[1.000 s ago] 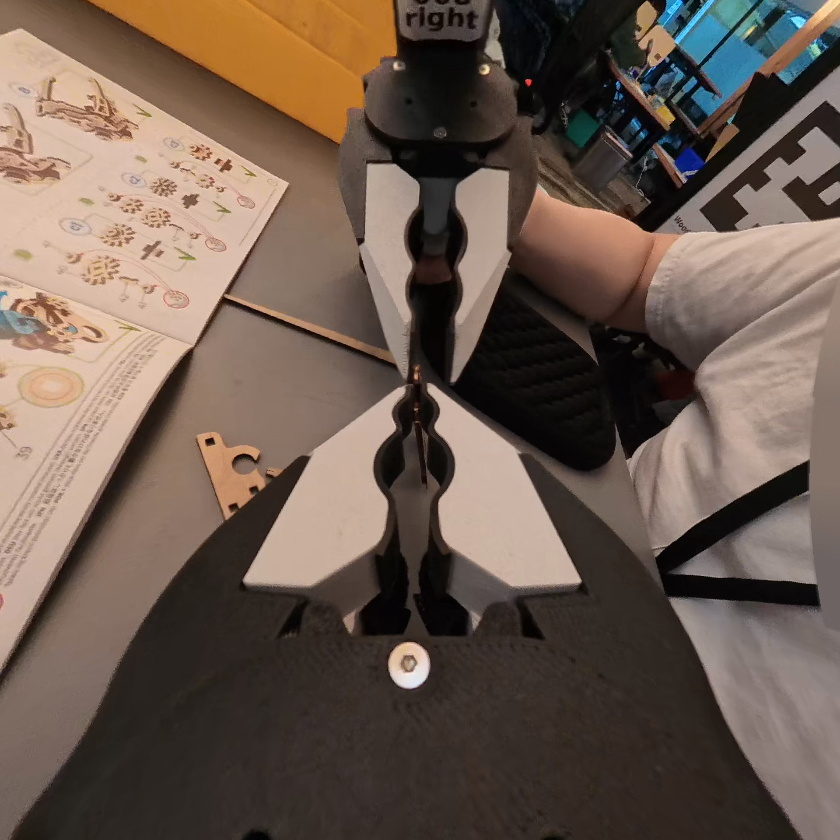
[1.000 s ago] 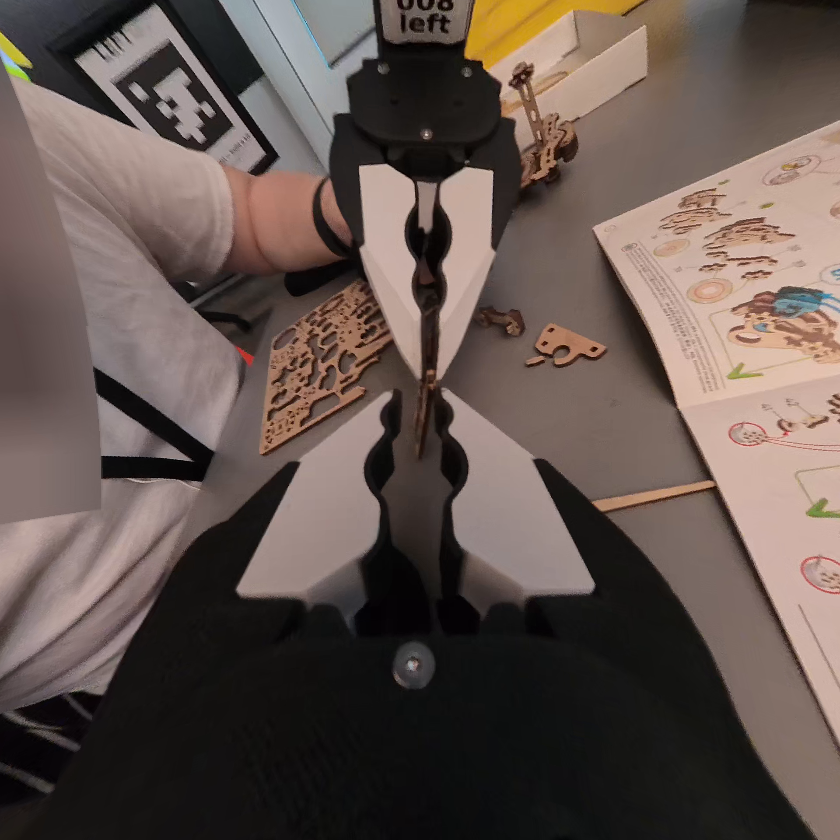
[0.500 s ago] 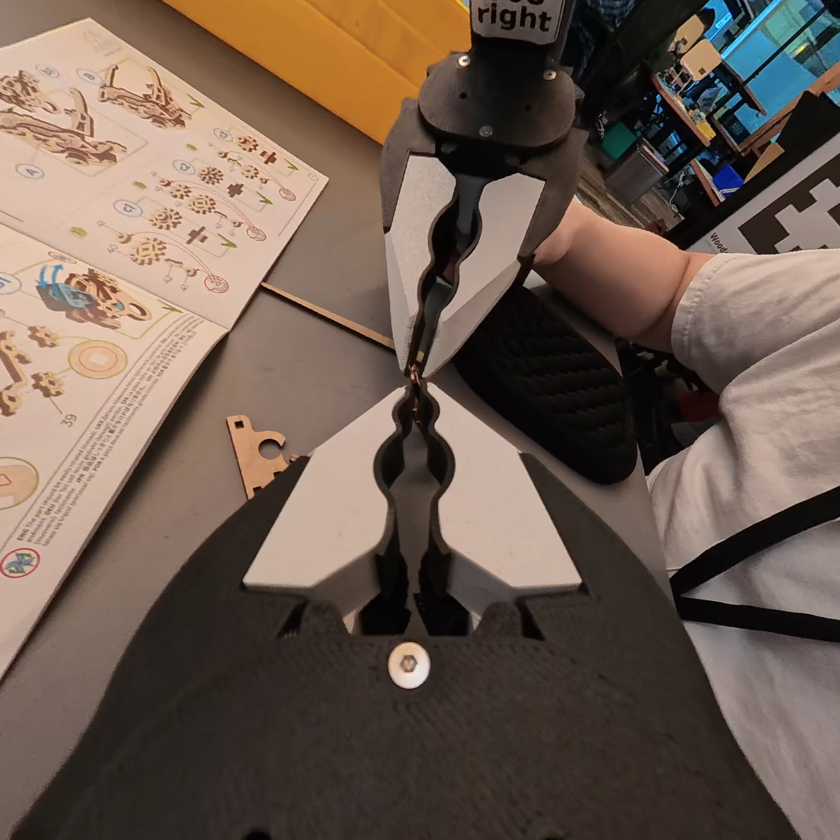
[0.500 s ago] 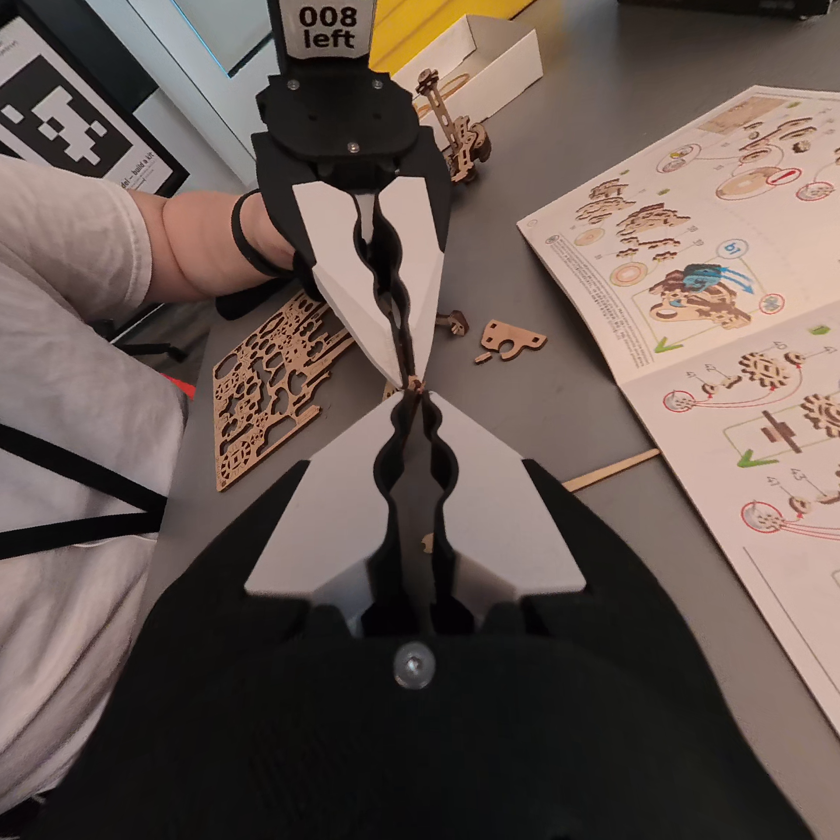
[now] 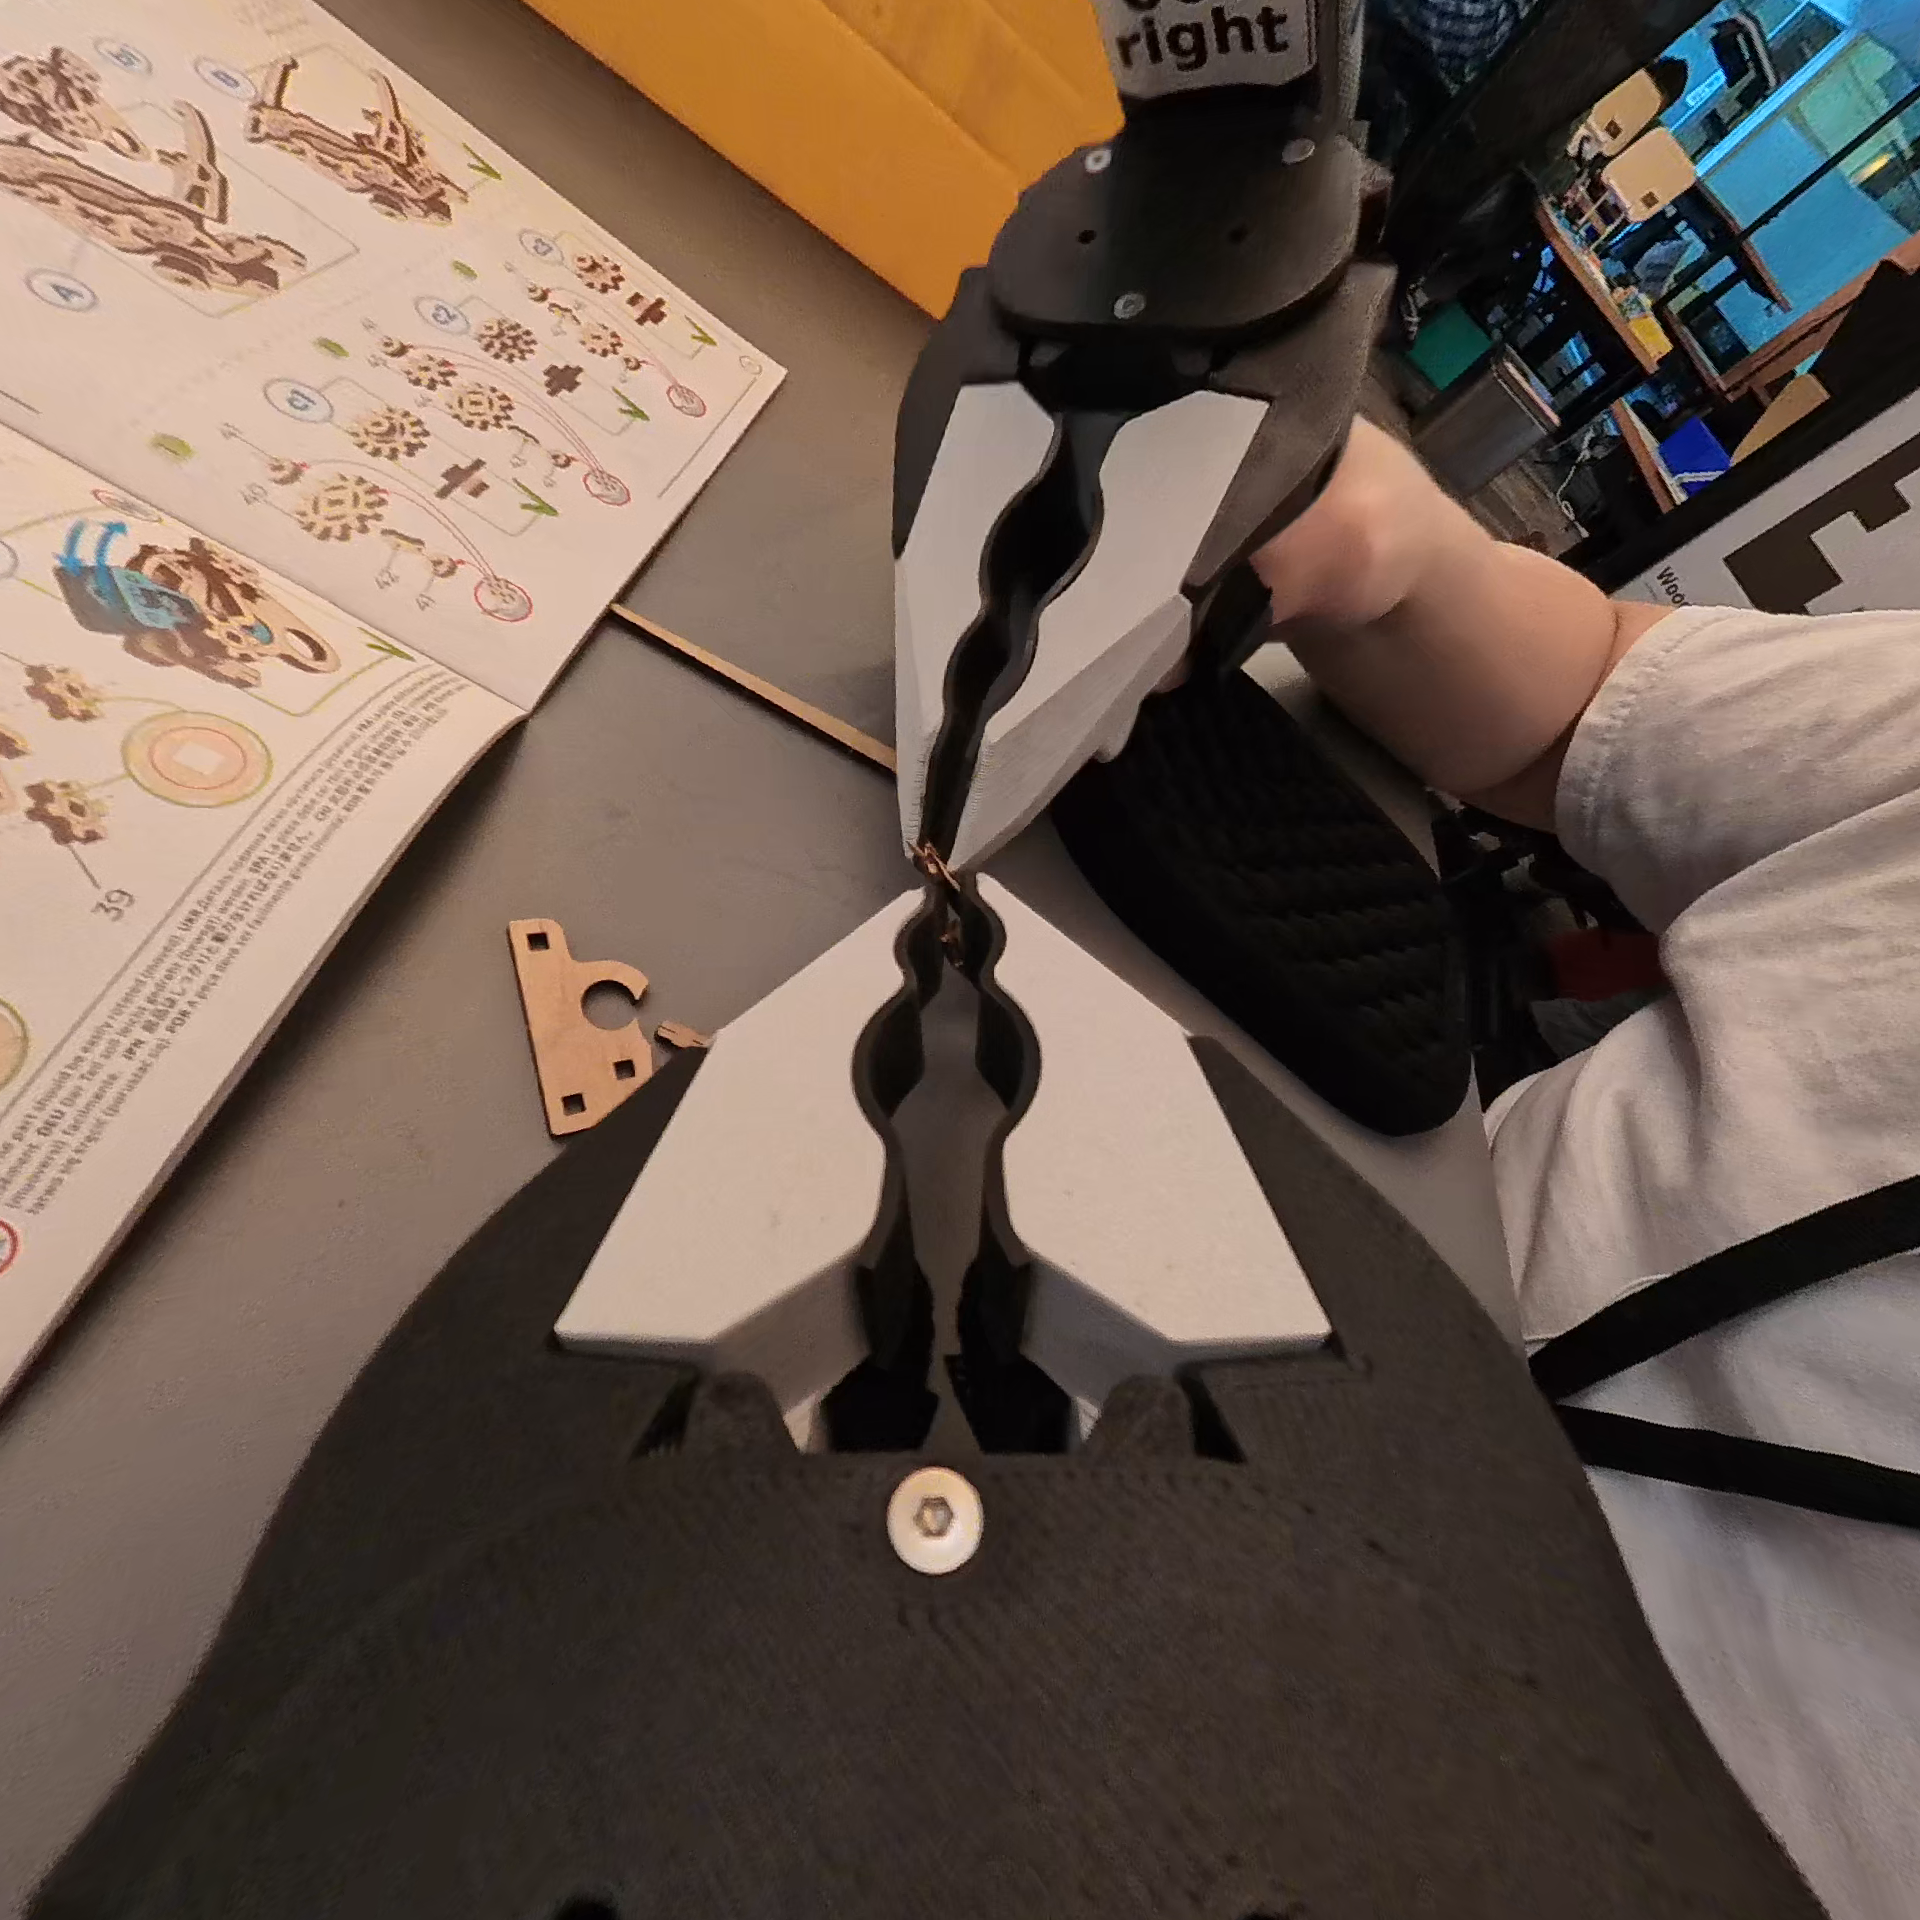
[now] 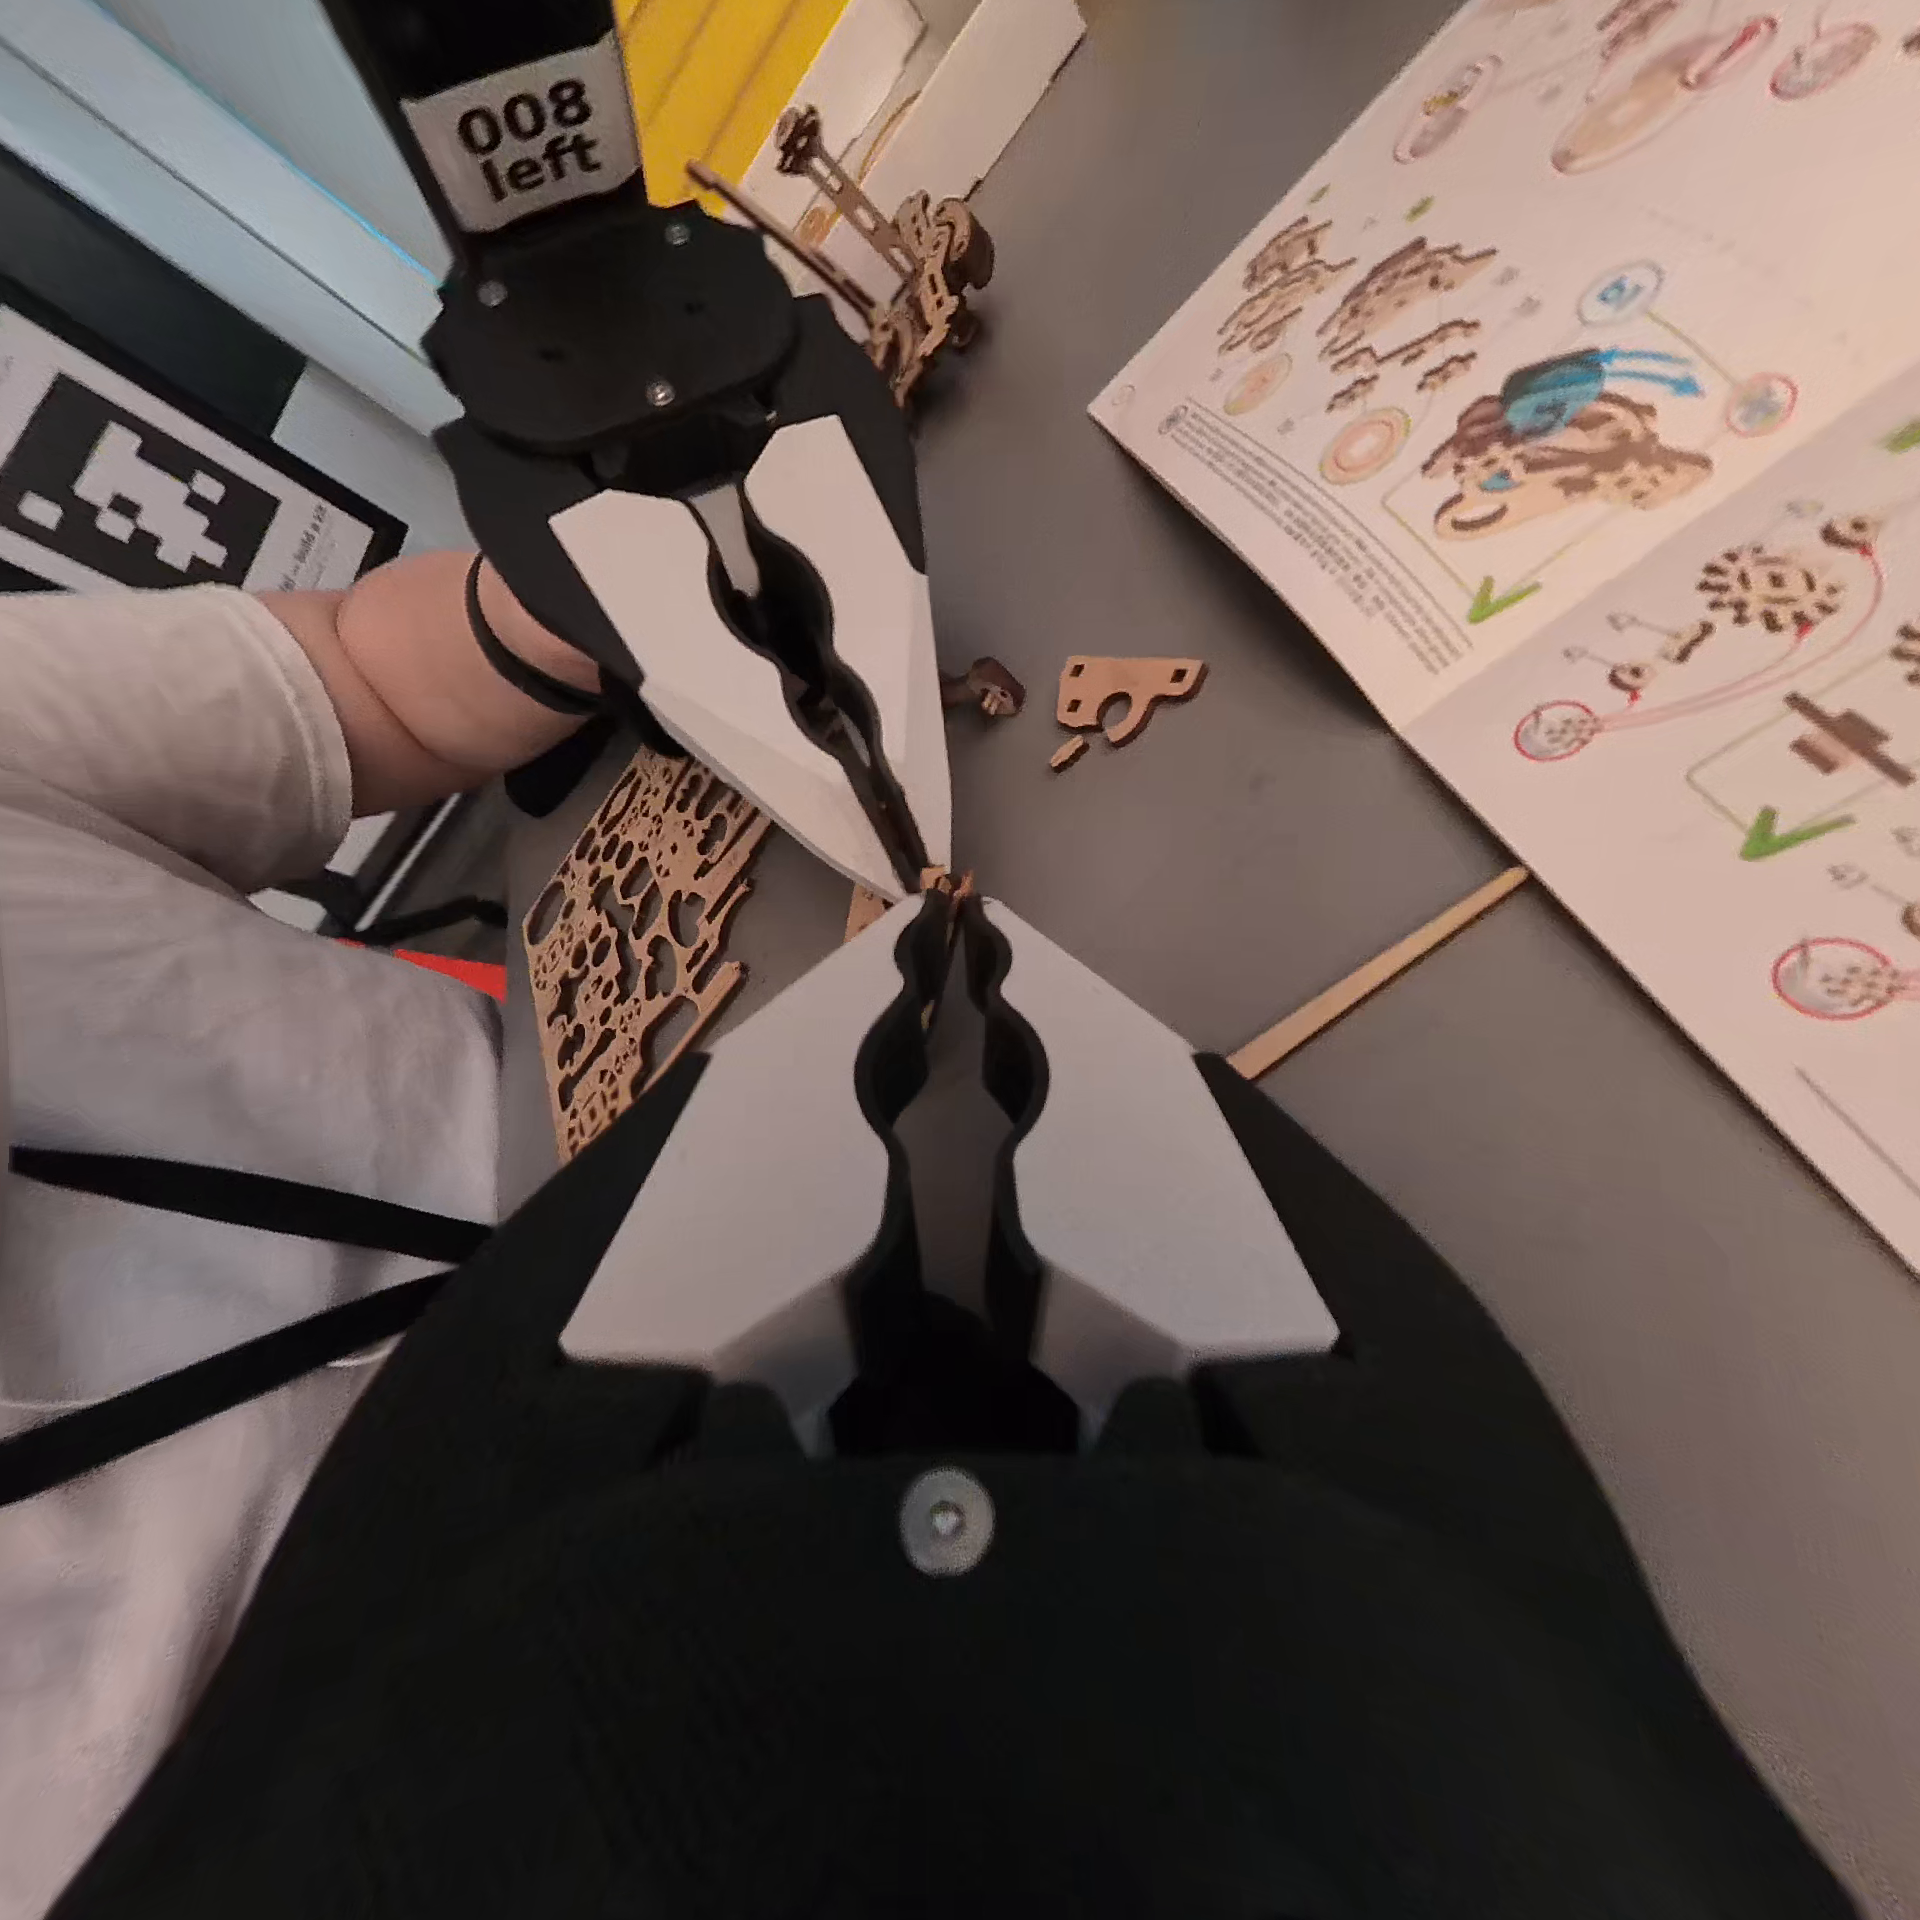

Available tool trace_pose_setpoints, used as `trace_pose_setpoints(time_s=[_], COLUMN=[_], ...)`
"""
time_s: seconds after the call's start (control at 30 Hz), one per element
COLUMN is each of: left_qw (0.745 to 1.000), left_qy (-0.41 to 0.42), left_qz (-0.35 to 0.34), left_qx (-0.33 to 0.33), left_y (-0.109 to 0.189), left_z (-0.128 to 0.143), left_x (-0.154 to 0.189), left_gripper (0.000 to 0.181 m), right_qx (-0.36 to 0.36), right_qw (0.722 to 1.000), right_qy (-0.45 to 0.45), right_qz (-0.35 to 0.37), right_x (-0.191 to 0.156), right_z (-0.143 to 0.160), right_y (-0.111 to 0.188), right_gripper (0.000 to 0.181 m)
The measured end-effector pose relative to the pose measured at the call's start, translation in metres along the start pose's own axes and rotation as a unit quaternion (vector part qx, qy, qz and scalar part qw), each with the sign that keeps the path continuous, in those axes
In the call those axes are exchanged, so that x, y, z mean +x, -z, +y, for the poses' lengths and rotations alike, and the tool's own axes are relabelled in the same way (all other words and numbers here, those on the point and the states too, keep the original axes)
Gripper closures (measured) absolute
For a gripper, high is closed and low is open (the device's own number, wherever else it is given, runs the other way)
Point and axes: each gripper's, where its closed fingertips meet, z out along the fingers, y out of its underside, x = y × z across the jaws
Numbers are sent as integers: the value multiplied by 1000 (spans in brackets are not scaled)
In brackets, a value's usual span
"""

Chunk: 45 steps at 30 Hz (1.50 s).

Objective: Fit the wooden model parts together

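Left wrist view: the right gripper [image 5: 940, 847] has tilted and closed in, tip to tip with the left gripper [image 5: 943, 914] above the booklet's [image 5: 312, 468] corner. Both clenched on thin wooden parts [image 6: 940, 888], now touching; mating looks underway.

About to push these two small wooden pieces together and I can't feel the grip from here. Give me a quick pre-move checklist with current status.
1. Left gripper shut on its wooden piece: ok.
2. Right gripper shut on its own piece: ok.
3. The two grippers tip to tip, pieces meeting: ok.
4. Tab lined up with slot: cannot tell, the joint is too small and hidden by the fingertips.
5. Grippers on one line: not ok, they meet at an angle.
6. Flat bracket and thin stick on the table away from the joint: ok.
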Motion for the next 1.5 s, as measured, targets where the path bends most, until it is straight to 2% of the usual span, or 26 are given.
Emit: trace_pose_setpoints(time_s=[0.13,0.33,0.43,0.5,0.57,0.63,0.77,0.83,0.93,1.07,1.27,1.5], left_qw=[1000,999,999,999,999,999,998,999,999,999,997,997], left_qy=[-5,-11,-15,-17,-17,-19,-28,-30,-40,-44,-65,-59], left_qz=[-9,17,19,18,19,20,29,36,32,10,-41,-52], left_qx=[-11,27,31,35,36,38,48,26,11,-16,-22,-19], left_y=[-3,5,6,8,8,8,8,4,0,-2,-2,-2], left_z=[5,-10,-11,-12,-12,-13,-16,-9,-4,3,2,2], left_x=[-2,5,6,5,5,6,9,10,11,6,3,-1], left_gripper=[181,181,181,181,181,181,180,168,178,181,180,179], right_qx=[-12,24,18,22,21,23,27,30,31,16,20,24], right_qw=[1000,997,998,999,998,997,997,996,996,996,995,993], right_qy=[-16,-29,2,33,56,60,61,62,58,78,97,110], right_qz=[17,-68,-62,-28,-17,-35,-46,-57,-65,-34,2,40], right_x=[3,-9,-10,-5,-6,-12,-14,-17,-18,-12,-9,-5], right_z=[5,-8,-8,-10,-10,-10,-12,-12,-12,-8,-10,-11], right_y=[-3,7,6,6,6,6,10,10,8,3,2,0], right_gripper=[181,179,179,171,171,181,181,181,181,181,181,181])
